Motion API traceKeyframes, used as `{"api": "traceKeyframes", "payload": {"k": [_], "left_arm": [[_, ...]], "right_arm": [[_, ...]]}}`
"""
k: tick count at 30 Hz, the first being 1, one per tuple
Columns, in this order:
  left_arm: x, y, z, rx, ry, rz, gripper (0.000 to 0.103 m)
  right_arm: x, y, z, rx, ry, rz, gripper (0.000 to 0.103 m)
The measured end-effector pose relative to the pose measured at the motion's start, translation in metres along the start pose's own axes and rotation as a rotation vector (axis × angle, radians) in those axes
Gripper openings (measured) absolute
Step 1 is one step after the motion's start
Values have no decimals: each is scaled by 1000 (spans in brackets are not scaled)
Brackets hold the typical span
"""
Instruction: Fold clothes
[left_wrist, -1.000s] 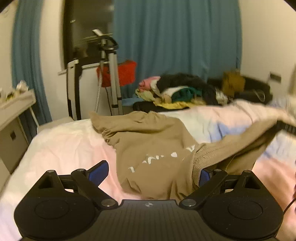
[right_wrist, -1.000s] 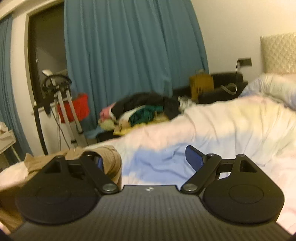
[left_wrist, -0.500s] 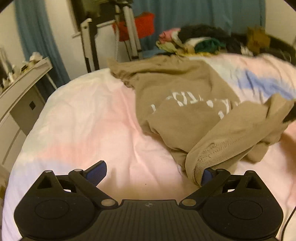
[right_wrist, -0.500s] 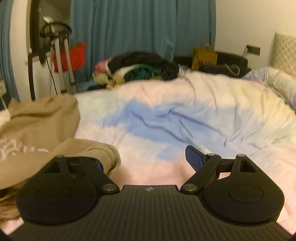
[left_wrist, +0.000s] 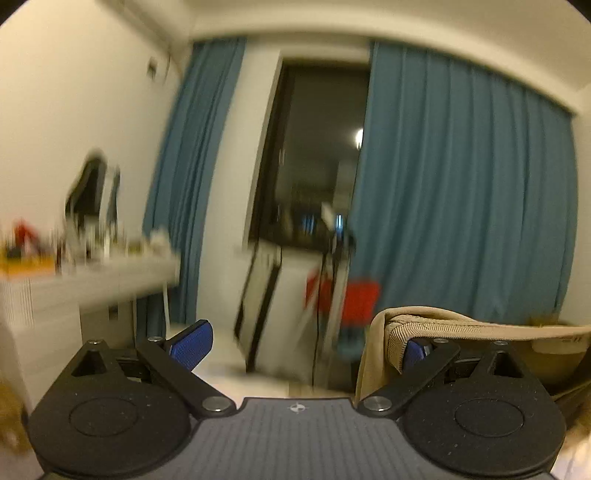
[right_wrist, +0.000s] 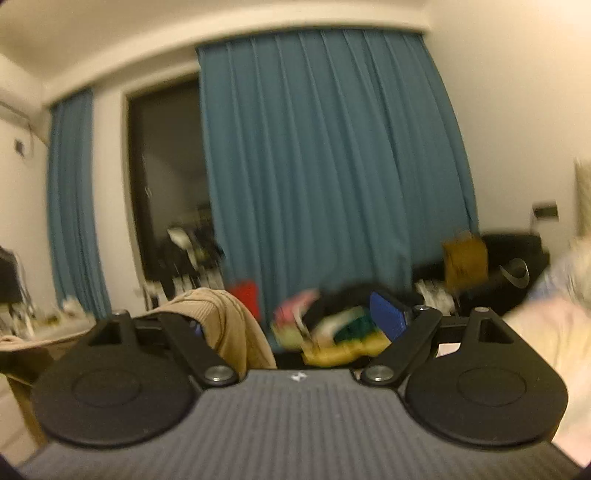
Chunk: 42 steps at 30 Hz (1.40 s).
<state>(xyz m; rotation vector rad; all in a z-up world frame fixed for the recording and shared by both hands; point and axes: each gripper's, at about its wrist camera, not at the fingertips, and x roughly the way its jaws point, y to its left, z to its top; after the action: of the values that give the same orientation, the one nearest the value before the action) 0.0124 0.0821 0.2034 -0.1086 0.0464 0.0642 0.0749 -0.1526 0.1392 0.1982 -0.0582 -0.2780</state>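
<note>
A tan sweatshirt (left_wrist: 436, 325) hangs lifted in the air. Its ribbed hem is draped over the right finger of my left gripper (left_wrist: 306, 347), whose jaws stand wide apart. In the right wrist view the same tan sweatshirt (right_wrist: 225, 325) hangs over the left finger of my right gripper (right_wrist: 291, 321), whose jaws are also wide apart. Each garment edge is hooked on one finger, not pinched between two. Both views point up at the curtains and are blurred.
Blue curtains (left_wrist: 461, 192) and a dark window (left_wrist: 317, 155) fill the back wall. A white dresser (left_wrist: 85, 280) with clutter stands at left. A red bag on a stand (left_wrist: 354, 299) is ahead. A pile of clothes (right_wrist: 332, 325) and the bed (right_wrist: 535, 332) lie at right.
Both grippers have swung up from the bed, lifting the sweatshirt; the views now face the curtains and window instead of the bedspread.
</note>
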Motion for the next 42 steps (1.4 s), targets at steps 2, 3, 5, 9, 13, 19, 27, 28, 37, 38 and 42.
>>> {"api": "traceKeyframes", "payload": {"k": [2, 3, 5, 9, 13, 19, 27, 28, 37, 38, 42], "left_arm": [[-18, -2, 48, -2, -82, 2, 101], [-26, -2, 69, -6, -110, 1, 102], [-40, -3, 113, -13, -168, -2, 103], [-75, -1, 189, -12, -240, -2, 103], [-109, 2, 252, -30, -262, -29, 103], [-119, -6, 289, -35, -170, -109, 103], [-24, -26, 203, 3, 82, -151, 103], [-5, -29, 188, 8, 121, -136, 103], [197, -71, 78, -16, 292, -48, 103], [221, -80, 64, -18, 297, -37, 103], [341, -105, -4, -27, 340, -6, 103]], "right_arm": [[-14, 13, 47, -36, -71, 29, 85], [-21, 18, 69, -51, -100, 43, 85], [-35, 27, 113, -64, -137, 77, 85], [-60, 42, 186, -99, -162, 137, 85], [-93, 56, 244, -171, -237, 163, 85], [-102, 53, 274, -177, -208, 148, 87], [-26, 24, 190, -204, 3, 91, 87], [-11, 21, 176, -204, 36, 91, 87], [178, 8, 78, -173, 201, -15, 87], [202, 7, 64, -176, 200, -32, 87], [296, -4, -7, -181, 219, -78, 87]]}}
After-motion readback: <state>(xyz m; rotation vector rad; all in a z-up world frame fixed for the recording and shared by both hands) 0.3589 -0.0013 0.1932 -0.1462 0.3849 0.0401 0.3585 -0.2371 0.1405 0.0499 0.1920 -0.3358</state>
